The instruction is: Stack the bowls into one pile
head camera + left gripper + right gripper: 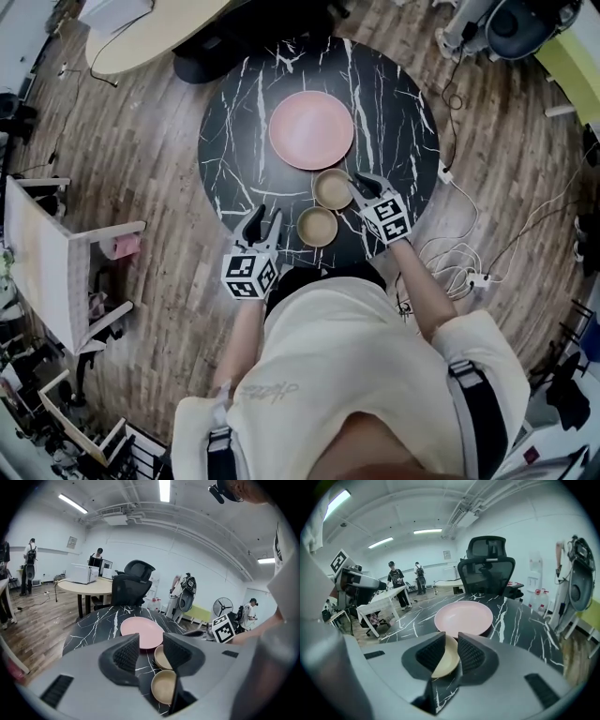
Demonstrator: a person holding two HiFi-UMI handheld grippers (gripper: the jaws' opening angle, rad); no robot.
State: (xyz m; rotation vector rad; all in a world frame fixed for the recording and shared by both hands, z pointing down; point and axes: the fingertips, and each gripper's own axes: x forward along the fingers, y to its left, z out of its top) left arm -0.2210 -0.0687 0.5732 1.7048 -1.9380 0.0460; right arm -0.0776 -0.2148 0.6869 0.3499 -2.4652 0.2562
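Bowls: near bowl (317,226) & far bowl (333,188), both tan, upright & empty, sit unstacked just beside each other on the black marble-look worktop (234,141), at its near edge in front of the person. Going L to R in head view: left gripper (266,214) hangs over the worktop just left of the near bowl, apart from it. Its jaws are spread wide w/ nothing held; the left gripper view shows only bare worktop & part of the pink plate (311,129) thru the gap, both bowls off to the right of it. Next comes the near bowl, then the far bowl a bit right & farther out. The plate lies just beyond the far bowl, nr worktop centre. Rightmost, right gripper (451,641) is at the far bowl's right rim, angled down toward it. The right gripper view shows its jaws partly apart w/ the bowl's inside visible btwn them, pads not pressing on it.
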